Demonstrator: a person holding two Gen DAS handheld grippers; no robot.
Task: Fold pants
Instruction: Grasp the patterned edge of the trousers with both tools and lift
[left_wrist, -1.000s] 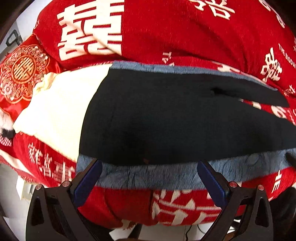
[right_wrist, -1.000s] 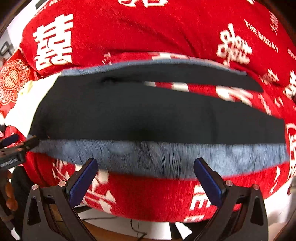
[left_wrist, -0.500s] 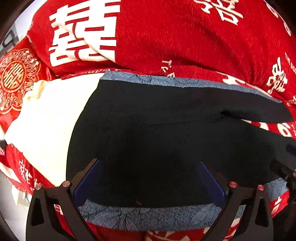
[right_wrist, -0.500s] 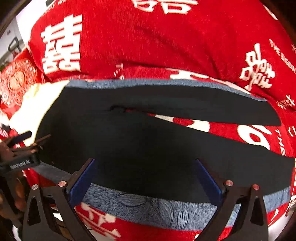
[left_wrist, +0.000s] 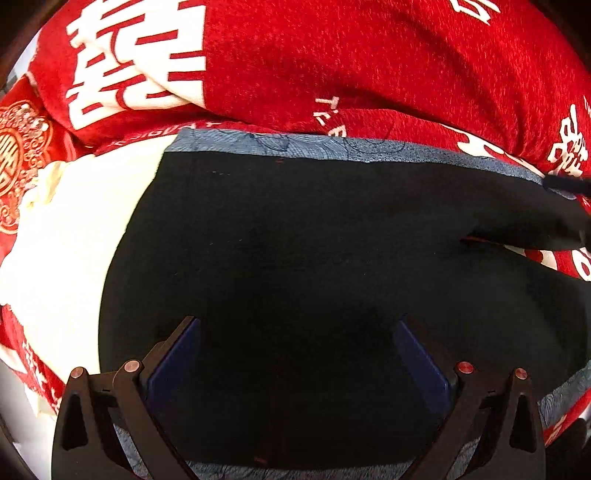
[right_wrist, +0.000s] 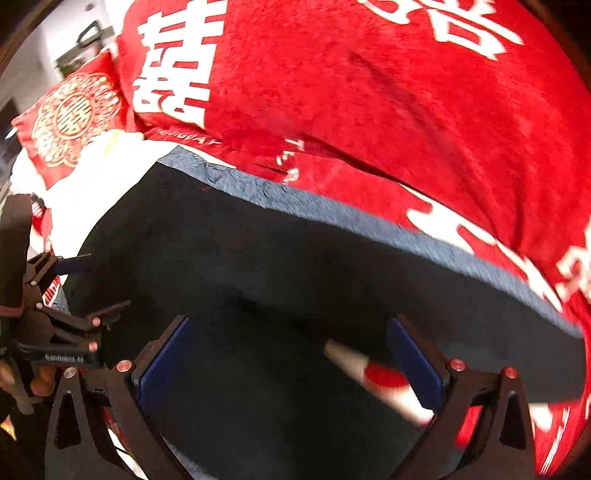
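Left wrist view, black pants (left_wrist: 295, 258) flat, blue-grey side stripes

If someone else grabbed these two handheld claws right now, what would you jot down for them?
Left gripper: open, empty, over the middle of the black pants.
Right gripper: open, empty, over the pants near the crotch split, where the red blanket shows between the legs.
Pants: spread flat on the blanket, blue-grey patterned side bands along the far and near edges, waist end by a cream cloth.
Done: pants laid out; no fold visible.
Left: grip the fabric, probably bring one leg over the other, then fold lengthwise.
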